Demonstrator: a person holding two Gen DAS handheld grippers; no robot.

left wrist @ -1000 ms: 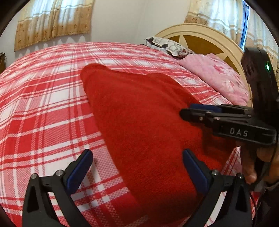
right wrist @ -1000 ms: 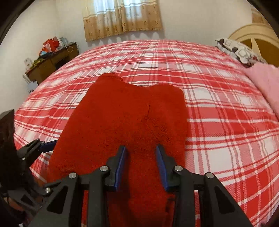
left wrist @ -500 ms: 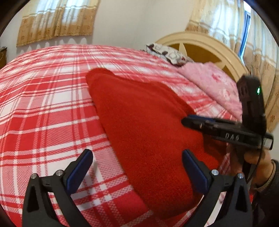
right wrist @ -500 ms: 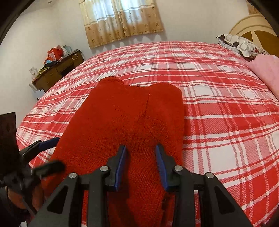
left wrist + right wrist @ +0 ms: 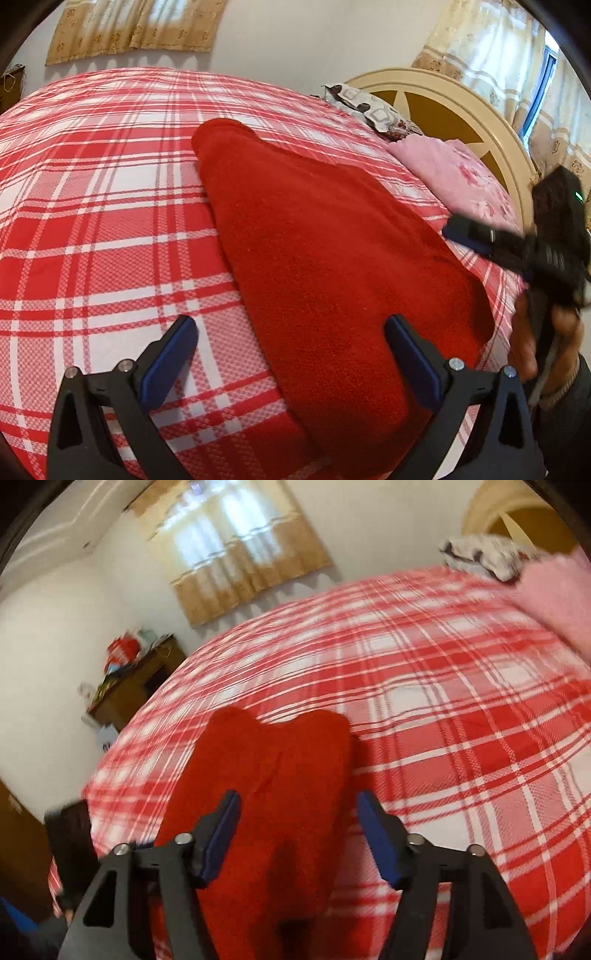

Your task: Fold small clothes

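A red knitted garment lies folded lengthwise on the red and white plaid bedspread. My left gripper is open and empty, hovering over the garment's near left edge. My right gripper is open and empty, raised above the garment's near end. In the left wrist view the right gripper shows at the garment's right side, off the cloth. The left gripper's body shows blurred at the left of the right wrist view.
A pink blanket and a patterned pillow lie by the cream headboard. A cluttered wooden desk stands beyond the bed's far corner. Curtained windows are on the walls.
My right gripper has opened, let go of the red garment and pulled up and back. The left gripper stays open and has drawn back slightly.
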